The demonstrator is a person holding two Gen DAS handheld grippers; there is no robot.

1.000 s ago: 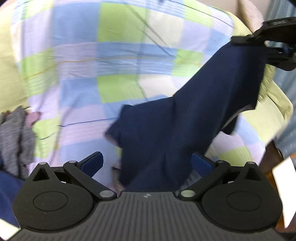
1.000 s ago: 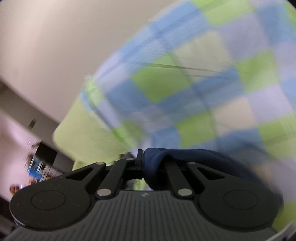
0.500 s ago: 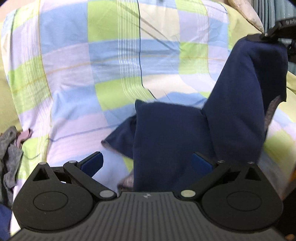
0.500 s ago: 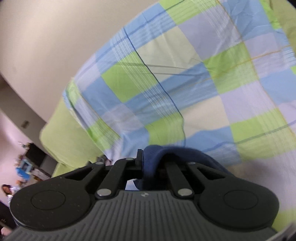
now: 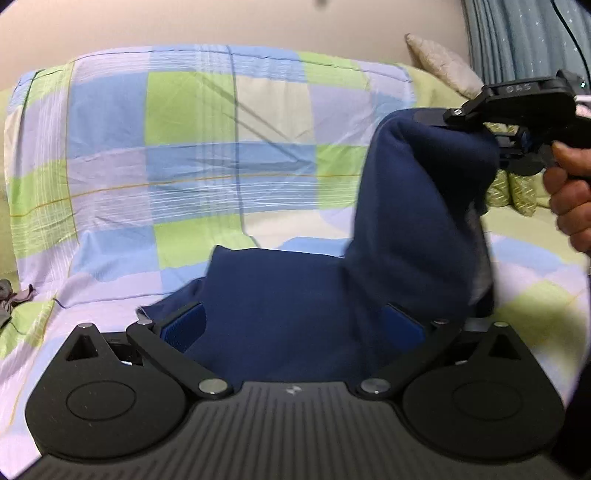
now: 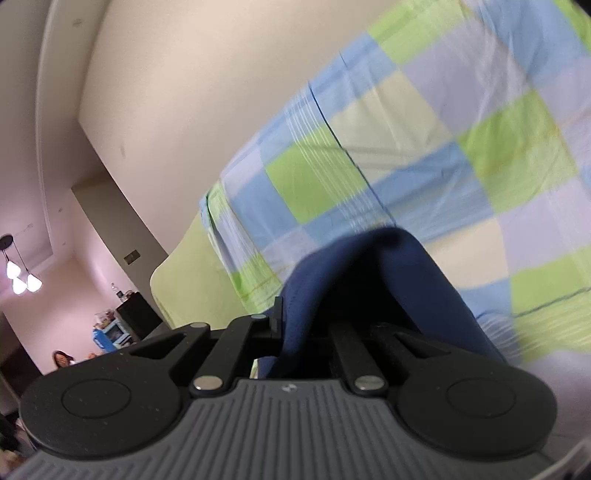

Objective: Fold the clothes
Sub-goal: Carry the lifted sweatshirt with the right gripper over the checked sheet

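A navy garment (image 5: 280, 295) lies partly on the checked bed cover (image 5: 184, 147). One end of it rises to the upper right, where my right gripper (image 5: 480, 122), held by a hand (image 5: 569, 192), is shut on it. In the right wrist view the navy cloth (image 6: 369, 280) bunches up out of the closed right gripper (image 6: 295, 321) and drapes over its right finger. My left gripper (image 5: 293, 321) is low over the near part of the garment, jaws wide apart, the cloth lying between the blue pads (image 5: 184, 325) without being pinched.
A grey garment (image 5: 5, 295) lies at the bed's left edge. A pillow (image 5: 439, 62) and a blue-grey curtain (image 5: 517, 37) stand at the back right, with a beige wall (image 5: 221, 22) behind the bed. In the right wrist view a room with a lamp (image 6: 18, 277) opens on the left.
Both grippers have come down toward the bed and tilted up, bringing the wall into view. The lifted end of the navy garment has lowered with the right gripper, and more cloth rests flat.
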